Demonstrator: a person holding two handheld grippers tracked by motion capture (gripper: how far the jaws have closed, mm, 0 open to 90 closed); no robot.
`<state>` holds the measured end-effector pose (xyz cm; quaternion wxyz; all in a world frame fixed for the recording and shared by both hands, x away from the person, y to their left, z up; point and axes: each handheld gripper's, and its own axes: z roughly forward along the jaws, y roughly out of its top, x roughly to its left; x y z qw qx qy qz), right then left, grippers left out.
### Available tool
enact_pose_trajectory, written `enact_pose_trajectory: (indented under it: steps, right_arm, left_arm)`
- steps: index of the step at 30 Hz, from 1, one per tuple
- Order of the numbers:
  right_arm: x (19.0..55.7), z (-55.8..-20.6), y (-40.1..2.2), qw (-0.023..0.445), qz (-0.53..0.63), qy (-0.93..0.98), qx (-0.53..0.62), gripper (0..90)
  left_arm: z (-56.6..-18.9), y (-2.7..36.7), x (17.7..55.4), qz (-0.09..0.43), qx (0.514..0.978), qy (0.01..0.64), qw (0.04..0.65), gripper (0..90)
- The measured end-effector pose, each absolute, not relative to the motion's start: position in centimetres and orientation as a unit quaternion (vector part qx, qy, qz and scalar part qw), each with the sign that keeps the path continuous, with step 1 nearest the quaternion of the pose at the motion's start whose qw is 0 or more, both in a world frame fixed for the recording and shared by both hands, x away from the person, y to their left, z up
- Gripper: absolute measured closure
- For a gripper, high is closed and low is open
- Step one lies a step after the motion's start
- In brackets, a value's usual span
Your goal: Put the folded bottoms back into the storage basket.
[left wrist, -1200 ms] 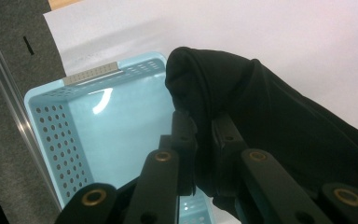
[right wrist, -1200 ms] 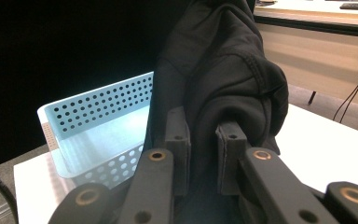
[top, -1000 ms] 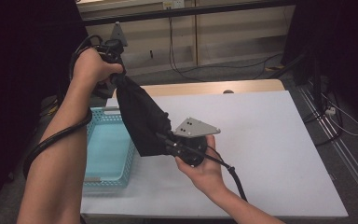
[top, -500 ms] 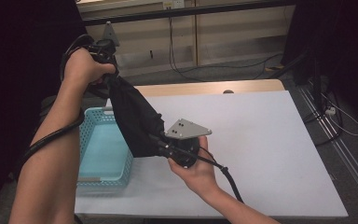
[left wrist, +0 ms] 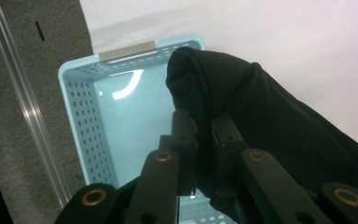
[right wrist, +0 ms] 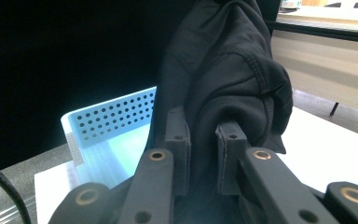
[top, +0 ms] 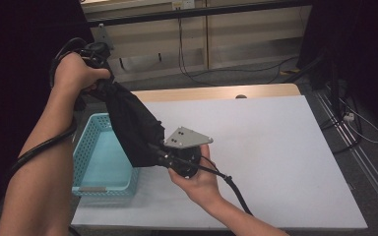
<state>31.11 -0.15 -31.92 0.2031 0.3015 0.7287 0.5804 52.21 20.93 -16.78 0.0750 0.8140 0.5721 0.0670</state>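
A black garment [top: 130,128] hangs stretched in the air between the two grippers, slanting over the near-right corner of the light blue basket [top: 96,164] that sits at the left edge of the white table [top: 275,162].

The left gripper [top: 101,88] is raised high behind the basket's far end, and its jaws are clamped on the upper end of the cloth. In the left gripper view the fabric bunches into a fold [left wrist: 214,93] that rises just past the fingertips [left wrist: 182,122], pinched between the two pads, with the rest of the cloth draping off to the right of the jaws and the basket [left wrist: 84,121] open below them.

The right gripper [top: 157,153] is held low, just beside the basket's right wall, and its jaws are closed on the lower end of the garment. In the right gripper view a thick seam of dark cloth [right wrist: 228,70] sits squeezed between the fingers [right wrist: 177,135] and billows up above them, with the basket's perforated wall [right wrist: 116,116] behind and to the left.

The cloth runs taut from the upper grip down to the lower one, touching neither the basket nor the table as far as I can see.
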Motion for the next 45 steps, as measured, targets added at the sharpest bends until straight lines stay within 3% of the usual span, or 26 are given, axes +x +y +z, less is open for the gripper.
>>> enact_pose_trajectory:
  steps: [45]
  right_arm:
    - [31.8, -32.7, 4.4, 0.171, 0.586, 0.743, 0.273, 78.6]
  left_arm:
    - [-18.1, 25.6, 52.3, 0.065, 0.794, 0.601, 0.062, 82.6]
